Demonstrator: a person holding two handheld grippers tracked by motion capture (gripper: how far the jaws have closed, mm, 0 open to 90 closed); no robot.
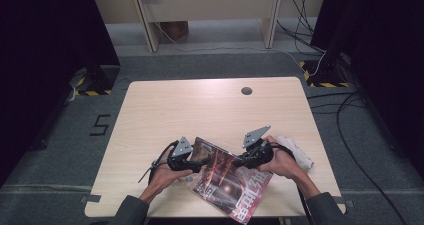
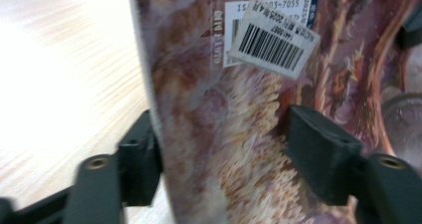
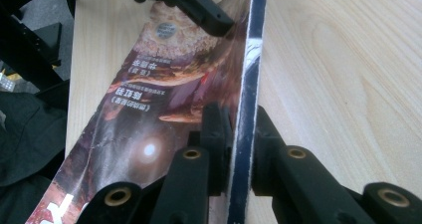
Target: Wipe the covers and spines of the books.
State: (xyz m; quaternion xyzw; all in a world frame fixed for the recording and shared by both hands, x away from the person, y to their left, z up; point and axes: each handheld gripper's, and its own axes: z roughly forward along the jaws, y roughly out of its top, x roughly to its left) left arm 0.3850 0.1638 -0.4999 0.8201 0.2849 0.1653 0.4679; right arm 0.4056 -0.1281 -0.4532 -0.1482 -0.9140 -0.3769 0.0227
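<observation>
Glossy reddish-brown, the magazine (image 1: 229,182) lies at the near edge of the pale wooden counter (image 1: 210,105), between the two tongs and touched by both. The right tongs (image 3: 242,129) are clamped tight on its dark edge, one pad on each face, so that this side stands lifted off the counter, as the right gripper view shows along the thin white page ends. The left tongs (image 2: 221,152) straddle the opposite edge: one jaw sits on the printed cover, the other just beside the edge on the counter side, with plenty of gap left, so they are spread and not yet pressing. A white barcode sticker (image 2: 274,43) sits on the cover just ahead of the left tongs. Beyond the right tongs, near the person's right hand (image 1: 286,164), a white rolled cloth (image 1: 296,150) rests on the counter, apart from the magazine. Well ahead of both tongs, a small dark round hole (image 1: 246,90) marks the counter's far side.
</observation>
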